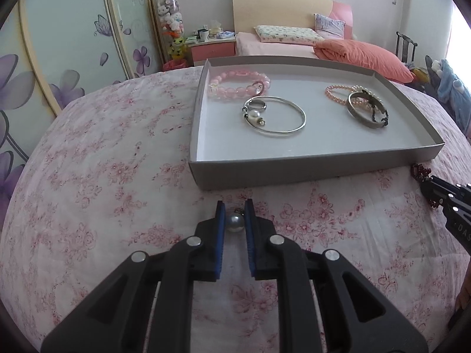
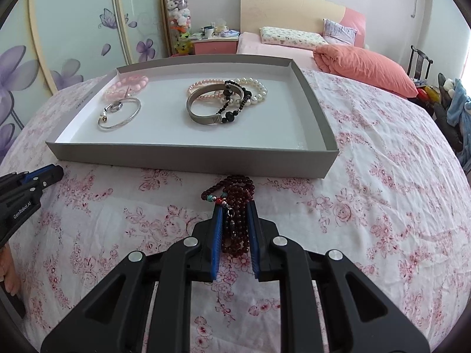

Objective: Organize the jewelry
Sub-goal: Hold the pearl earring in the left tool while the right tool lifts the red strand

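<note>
Pearl, round and grey-white with a small metal cap at its far end, sitting between the blue ribbed pads of the left gripper, both pads pressing its sides, cap pointing toward the tray. Dark red bead string, glossy and looped in several strands with turquoise and red accent beads, lying on the flowered bedspread just before the tray's near wall, long axis running away from the camera; right gripper closing narrowly around its near half, pads touching or nearly touching the strands. Resting inside the shallow grey cardboard tray with white floor: pink bead bracelet at the far left corner, thin silver bangle with a ring and pearl charms beside it, wide metal cuff overlapping black beads, pink and white pearl strands on the right. Leaving bare white floor along the tray's near and right edges. Spreading wide on both sides of the grippers, soft wrinkled bedspread.
</note>
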The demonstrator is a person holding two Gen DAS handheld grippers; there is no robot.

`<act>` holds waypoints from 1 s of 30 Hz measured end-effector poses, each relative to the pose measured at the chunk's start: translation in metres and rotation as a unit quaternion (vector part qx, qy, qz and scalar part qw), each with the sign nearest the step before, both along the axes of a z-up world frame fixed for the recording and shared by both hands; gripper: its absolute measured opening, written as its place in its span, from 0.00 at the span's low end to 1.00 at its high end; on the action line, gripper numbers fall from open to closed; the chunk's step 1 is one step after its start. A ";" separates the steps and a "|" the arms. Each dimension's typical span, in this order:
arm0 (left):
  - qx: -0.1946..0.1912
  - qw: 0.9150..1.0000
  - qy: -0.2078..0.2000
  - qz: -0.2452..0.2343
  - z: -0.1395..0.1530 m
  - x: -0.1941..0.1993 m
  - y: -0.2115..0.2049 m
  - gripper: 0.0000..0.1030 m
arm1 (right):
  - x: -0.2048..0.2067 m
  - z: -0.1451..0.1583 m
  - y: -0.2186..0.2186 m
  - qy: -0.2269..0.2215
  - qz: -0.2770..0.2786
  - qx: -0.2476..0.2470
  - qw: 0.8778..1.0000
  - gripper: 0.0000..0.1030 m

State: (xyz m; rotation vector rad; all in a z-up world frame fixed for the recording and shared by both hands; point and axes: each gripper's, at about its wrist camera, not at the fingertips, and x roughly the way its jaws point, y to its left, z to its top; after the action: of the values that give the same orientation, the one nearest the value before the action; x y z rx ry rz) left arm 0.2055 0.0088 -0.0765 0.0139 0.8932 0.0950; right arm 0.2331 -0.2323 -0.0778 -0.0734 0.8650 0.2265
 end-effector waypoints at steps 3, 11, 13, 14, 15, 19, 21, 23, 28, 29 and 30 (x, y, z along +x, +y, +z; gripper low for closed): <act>-0.007 1.000 0.000 0.001 0.000 0.000 0.003 0.14 | 0.000 0.000 0.000 -0.001 0.000 -0.003 1.000 0.17; 0.011 1.000 0.002 0.001 -0.001 0.002 -0.005 0.14 | -0.001 -0.001 0.000 -0.001 0.000 -0.004 1.000 0.17; 0.006 1.000 0.002 0.001 -0.001 0.002 -0.005 0.14 | -0.001 -0.001 0.000 -0.001 0.000 -0.004 1.000 0.17; 0.003 1.000 0.001 0.001 -0.001 0.002 -0.005 0.14 | -0.001 -0.001 0.000 -0.002 0.000 -0.004 1.000 0.17; 0.003 1.000 0.001 0.001 -0.002 0.002 -0.005 0.14 | -0.001 -0.001 0.000 -0.002 0.000 -0.004 1.000 0.17; 0.004 1.000 0.001 0.001 -0.002 0.002 -0.004 0.14 | -0.001 -0.001 -0.001 -0.002 0.001 -0.006 1.000 0.17; 0.003 1.000 0.001 0.001 -0.002 0.002 -0.004 0.14 | -0.001 -0.001 -0.001 -0.002 0.001 -0.005 1.000 0.17; 0.002 1.000 0.001 0.001 -0.002 0.002 -0.003 0.14 | -0.001 -0.001 -0.001 -0.002 0.001 -0.005 1.000 0.17; 0.002 1.000 0.001 0.002 -0.002 0.002 -0.003 0.14 | -0.001 -0.001 -0.001 -0.002 0.001 -0.005 1.000 0.17; 0.002 1.000 0.001 0.002 -0.002 0.003 -0.003 0.14 | -0.001 -0.001 -0.001 -0.002 0.001 -0.005 1.000 0.17; 0.002 1.000 0.001 0.001 -0.002 0.002 -0.003 0.14 | -0.001 -0.001 -0.001 -0.002 0.001 -0.005 1.000 0.17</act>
State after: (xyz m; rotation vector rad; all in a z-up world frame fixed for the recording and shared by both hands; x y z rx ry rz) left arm 0.2079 0.0056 -0.0783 0.0164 0.8953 0.0996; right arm 0.2319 -0.2334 -0.0787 -0.0841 0.8624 0.2230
